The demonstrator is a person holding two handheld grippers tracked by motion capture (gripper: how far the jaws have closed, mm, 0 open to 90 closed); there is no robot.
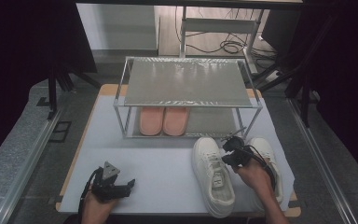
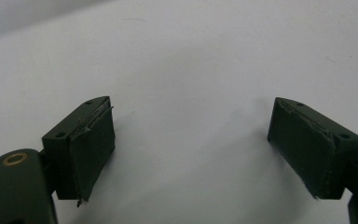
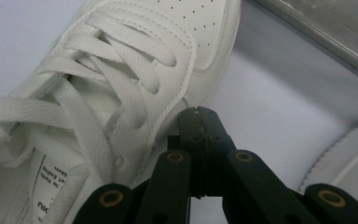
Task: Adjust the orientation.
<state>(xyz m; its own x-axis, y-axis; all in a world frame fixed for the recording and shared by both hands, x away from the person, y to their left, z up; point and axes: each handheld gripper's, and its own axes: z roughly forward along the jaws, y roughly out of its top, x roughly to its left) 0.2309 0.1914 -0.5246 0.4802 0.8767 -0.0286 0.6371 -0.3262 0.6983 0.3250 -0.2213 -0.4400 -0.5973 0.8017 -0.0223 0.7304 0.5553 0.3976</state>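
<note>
Two white lace-up sneakers lie on the table at the front right, toes toward the rack. The left sneaker (image 1: 212, 175) (image 3: 121, 84) is in full sight; a hand and forearm partly cover the right sneaker (image 1: 263, 149) (image 3: 349, 158). My right gripper (image 1: 228, 143) (image 3: 197, 116) is shut, its jaws pressed together with nothing between them. Its tip points down into the gap between the two shoes, close to the left sneaker's side by the laces. My left gripper (image 1: 131, 185) (image 2: 191, 149) rests low over the bare table at the front left, open and empty.
A metal two-shelf shoe rack (image 1: 189, 103) (image 3: 326, 32) stands at the back of the white table (image 1: 158, 158). A pair of pink slippers (image 1: 163, 120) sits on its lower shelf at the left. Dark stands and cables lie on the floor around the table.
</note>
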